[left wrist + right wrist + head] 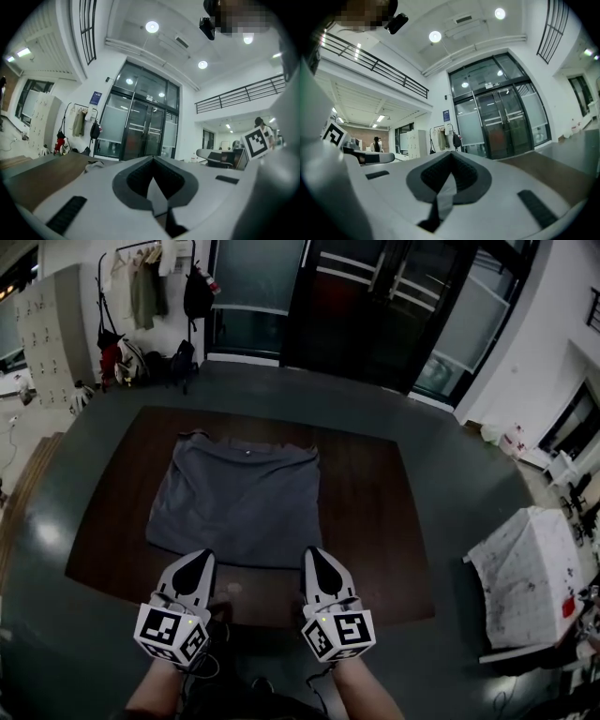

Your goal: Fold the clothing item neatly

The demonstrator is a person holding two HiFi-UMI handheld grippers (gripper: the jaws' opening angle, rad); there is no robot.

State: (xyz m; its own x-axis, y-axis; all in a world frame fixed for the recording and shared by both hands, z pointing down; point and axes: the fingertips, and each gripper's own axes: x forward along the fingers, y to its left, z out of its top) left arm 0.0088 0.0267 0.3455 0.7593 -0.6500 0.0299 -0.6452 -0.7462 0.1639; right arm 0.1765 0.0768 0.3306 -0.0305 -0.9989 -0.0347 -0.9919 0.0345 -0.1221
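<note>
A dark grey garment [239, 498] lies spread flat on the brown table [375, 521], its neck end towards the far side. My left gripper [200, 559] sits at the left part of the near hem, and my right gripper [316, 555] at the right part of that hem. In the left gripper view the gripper [153, 180] has its jaws together, with a pale sliver of cloth [158, 193] pinched between the pads. The right gripper [449, 176] is likewise shut, a grey strip of the hem [444, 198] caught between its pads.
Dark glass doors [375, 306] stand beyond the table. A coat rack [141, 287] with hanging clothes and bags is at the far left. A white, stained cloth-covered stand [525, 577] sits to the right. Grey floor surrounds the table.
</note>
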